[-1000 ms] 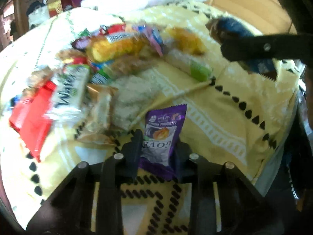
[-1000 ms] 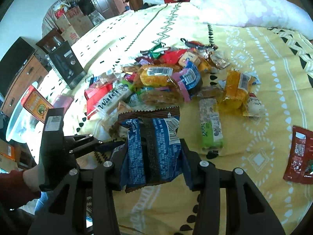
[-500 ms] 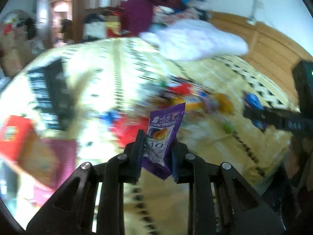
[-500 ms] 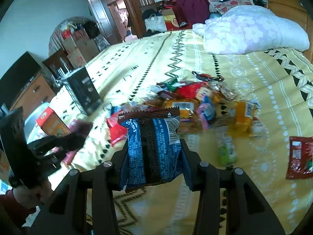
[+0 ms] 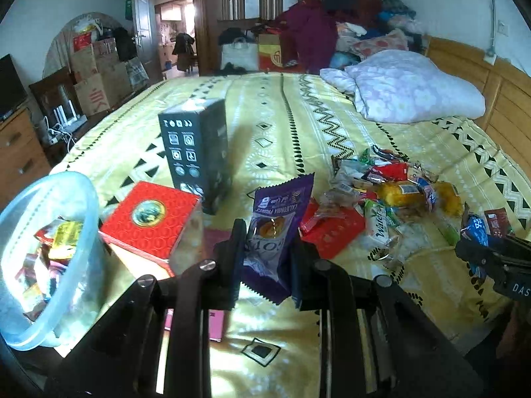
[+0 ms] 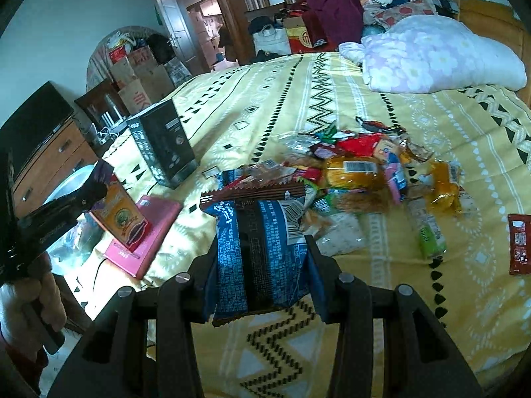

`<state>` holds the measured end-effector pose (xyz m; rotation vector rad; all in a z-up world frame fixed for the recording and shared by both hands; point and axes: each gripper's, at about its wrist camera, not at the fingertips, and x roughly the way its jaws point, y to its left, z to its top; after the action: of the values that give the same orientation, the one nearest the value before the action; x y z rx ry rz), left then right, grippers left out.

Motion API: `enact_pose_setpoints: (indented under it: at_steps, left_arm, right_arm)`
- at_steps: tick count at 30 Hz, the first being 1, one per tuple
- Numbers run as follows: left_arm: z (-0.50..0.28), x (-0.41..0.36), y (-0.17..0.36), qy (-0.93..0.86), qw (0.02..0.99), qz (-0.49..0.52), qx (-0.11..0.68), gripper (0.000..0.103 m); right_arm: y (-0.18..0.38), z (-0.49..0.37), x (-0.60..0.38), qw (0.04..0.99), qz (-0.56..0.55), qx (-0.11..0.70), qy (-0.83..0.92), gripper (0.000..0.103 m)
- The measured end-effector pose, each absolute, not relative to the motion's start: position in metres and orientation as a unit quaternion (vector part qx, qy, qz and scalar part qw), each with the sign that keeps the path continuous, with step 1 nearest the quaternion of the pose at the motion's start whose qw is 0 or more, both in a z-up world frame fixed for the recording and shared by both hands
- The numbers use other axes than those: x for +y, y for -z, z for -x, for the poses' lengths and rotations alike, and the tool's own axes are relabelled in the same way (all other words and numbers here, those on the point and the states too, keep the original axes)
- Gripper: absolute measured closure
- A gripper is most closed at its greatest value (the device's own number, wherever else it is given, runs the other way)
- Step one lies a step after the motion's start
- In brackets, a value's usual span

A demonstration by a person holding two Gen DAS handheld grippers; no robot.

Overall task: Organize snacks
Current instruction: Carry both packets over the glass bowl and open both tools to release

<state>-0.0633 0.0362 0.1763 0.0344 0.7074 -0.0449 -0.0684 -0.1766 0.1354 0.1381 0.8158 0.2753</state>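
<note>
My left gripper [image 5: 265, 248] is shut on a purple prune packet [image 5: 277, 229], held up above the bed's near edge. My right gripper [image 6: 260, 258] is shut on a blue and brown snack bag [image 6: 255, 248], also lifted off the bed. A heap of mixed snack packets [image 5: 388, 199] lies on the yellow bedspread [image 5: 298, 126] to the right; in the right wrist view the snack heap [image 6: 358, 172] sits beyond the blue bag. A clear plastic tub [image 5: 43, 252] with several snacks inside stands at the far left. The left gripper [image 6: 96, 184] appears at the left of the right wrist view.
A black box [image 5: 197, 152] stands upright on the bed, with a red box [image 5: 149, 219] and a pink book [image 6: 146, 232] near the bed's edge. A folded flowered quilt [image 5: 408, 89] lies at the head. A wooden dresser [image 6: 49, 162] and cardboard boxes stand left of the bed.
Both grippers have risen off the bed with their packets and swung left. The left view turned from the snack heap toward the boxes and the tub.
</note>
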Motion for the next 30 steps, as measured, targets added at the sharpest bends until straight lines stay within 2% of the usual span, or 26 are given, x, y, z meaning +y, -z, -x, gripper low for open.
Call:
enact_pose_setpoints:
  at_steps: [8, 15, 30]
  left_arm:
    - [0.076, 0.054, -0.208, 0.011, 0.952, -0.018, 0.306, 0.079]
    - [0.078, 0.102, -0.233, -0.031, 0.960, 0.000, 0.278, 0.079]
    - [0.096, 0.222, -0.257, -0.127, 0.958, 0.054, 0.250, 0.079]
  right_arm:
    - [-0.170, 0.064, -0.155, 0.917, -0.050, 0.368, -0.145, 0.055]
    - [-0.211, 0.047, -0.113, 0.923, -0.035, 0.337, -0.181, 0.055]
    - [-0.272, 0.012, 0.070, 0.888, -0.023, 0.306, -0.343, 0.055]
